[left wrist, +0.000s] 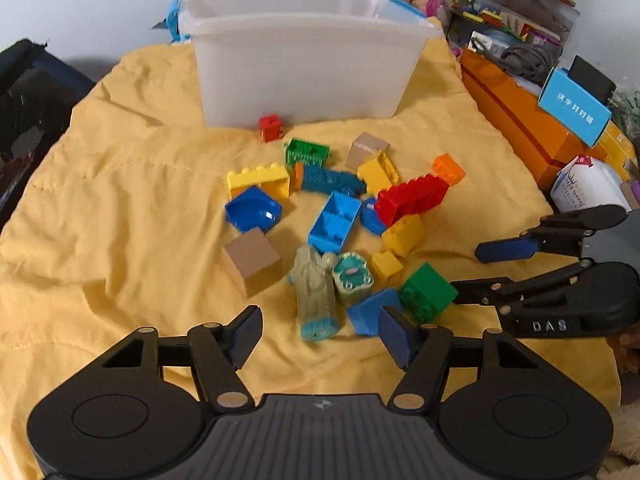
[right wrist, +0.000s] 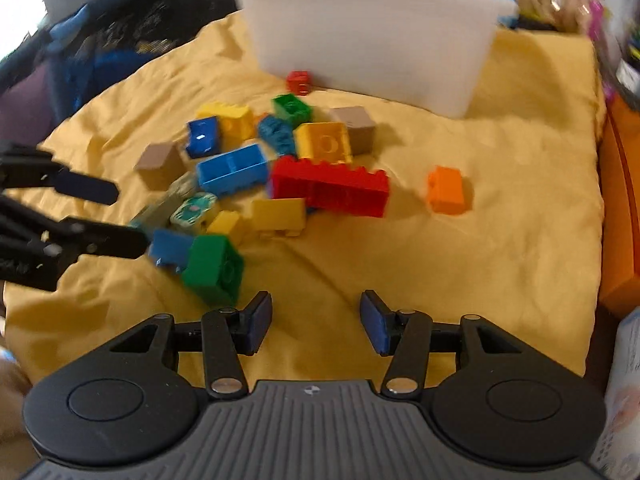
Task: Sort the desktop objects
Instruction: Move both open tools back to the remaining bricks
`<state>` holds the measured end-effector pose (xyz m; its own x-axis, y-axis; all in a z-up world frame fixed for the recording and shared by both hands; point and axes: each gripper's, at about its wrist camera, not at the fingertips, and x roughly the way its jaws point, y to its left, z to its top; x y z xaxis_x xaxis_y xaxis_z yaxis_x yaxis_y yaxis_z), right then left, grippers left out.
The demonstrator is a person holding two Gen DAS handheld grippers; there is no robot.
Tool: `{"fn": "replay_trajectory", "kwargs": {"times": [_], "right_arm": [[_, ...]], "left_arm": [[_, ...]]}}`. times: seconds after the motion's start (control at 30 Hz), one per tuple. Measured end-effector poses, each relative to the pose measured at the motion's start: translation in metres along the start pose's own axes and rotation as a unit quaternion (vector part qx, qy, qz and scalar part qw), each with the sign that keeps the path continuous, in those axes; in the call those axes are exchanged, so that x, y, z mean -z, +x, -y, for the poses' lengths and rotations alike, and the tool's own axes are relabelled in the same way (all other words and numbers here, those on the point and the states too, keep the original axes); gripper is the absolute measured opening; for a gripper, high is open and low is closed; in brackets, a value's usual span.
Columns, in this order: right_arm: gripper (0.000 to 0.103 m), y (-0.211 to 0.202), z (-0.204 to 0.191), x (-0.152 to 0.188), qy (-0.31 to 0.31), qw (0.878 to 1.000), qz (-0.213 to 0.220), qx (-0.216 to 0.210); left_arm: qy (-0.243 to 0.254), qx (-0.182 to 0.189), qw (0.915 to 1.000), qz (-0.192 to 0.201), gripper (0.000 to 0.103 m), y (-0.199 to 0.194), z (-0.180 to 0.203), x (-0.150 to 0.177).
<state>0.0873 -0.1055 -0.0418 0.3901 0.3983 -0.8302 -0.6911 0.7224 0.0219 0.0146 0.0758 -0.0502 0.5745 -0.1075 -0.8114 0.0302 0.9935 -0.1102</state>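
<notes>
Tools [left wrist: 320, 330] apart; white bin [left wrist: 304, 76], contents unseen.

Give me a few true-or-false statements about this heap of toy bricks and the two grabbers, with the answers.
1. Both grippers are holding bricks. False: the left gripper and the right gripper are both open and hold nothing.
2. The small red brick lies right in front of the white plastic bin. True.
3. The orange brick sits inside the bin. False: it lies on the yellow cloth, apart from the heap.
4. The long red brick is in the heap. True.
5. The cloth is blue. False: it is yellow.
</notes>
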Motion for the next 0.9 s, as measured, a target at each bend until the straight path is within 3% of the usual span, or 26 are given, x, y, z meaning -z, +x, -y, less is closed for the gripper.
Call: {"fn": "replay_trajectory", "kwargs": {"times": [0.27,0.37,0.9], "right_arm": [[0.054,0.007,-0.007,-0.003,0.000,1.000,-0.017,-0.010],[0.054,0.004,-0.006,-0.003,0.003,1.000,-0.014,-0.010],[0.053,0.007,-0.015,-0.008,-0.022,1.000,-0.010,-0.006]], "left_arm": [[0.010,0.013,0.9999,0.003,0.068,0.000,0.001,0.001],[0.009,0.021,0.9997,0.002,0.059,0.001,0.000,0.002],[-0.006,0.031,0.9995,-0.001,0.057,0.002,-0.010,0.005]]}}
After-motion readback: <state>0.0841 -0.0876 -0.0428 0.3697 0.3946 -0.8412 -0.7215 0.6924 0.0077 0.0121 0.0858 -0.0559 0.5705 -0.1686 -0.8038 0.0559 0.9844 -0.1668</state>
